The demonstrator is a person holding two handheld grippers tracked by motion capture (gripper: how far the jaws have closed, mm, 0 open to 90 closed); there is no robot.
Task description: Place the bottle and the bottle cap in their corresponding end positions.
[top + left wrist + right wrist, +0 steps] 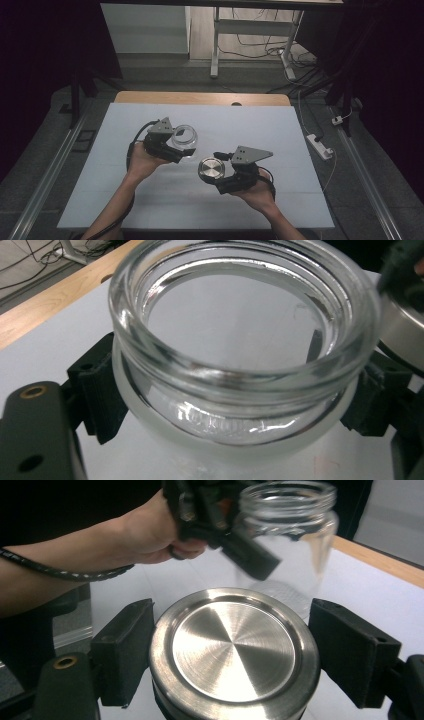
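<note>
Left tongs (176, 146): closed on the glass jar (184, 140). In the left gripper view the two black jaws press against opposite sides of the jar (240, 365), just below its thick rim. The jar's mouth is uncovered and faces up toward that camera; through the clear glass the white table (60, 330) is seen. In the high view the jar sits at the forward end of the left tongs, over the middle of the table (250, 125), slightly left of centre. Whether its base touches the table cannot be told.

Right tongs (216, 171): closed on the metal lid (211, 169). In the right gripper view the round brushed-steel lid (234, 650) lies between the two black jaws, its flat top facing the camera. The left jaw touches its edge; the right jaw stands close against the opposite edge.

Relative position: in the high view the lid is just beside the jar, nearer the person and to its right, the two apart. In the right gripper view the jar (287, 540) stands beyond the lid, held by the left hand (145, 535) and its tongs.

The lid is off the jar.
</note>
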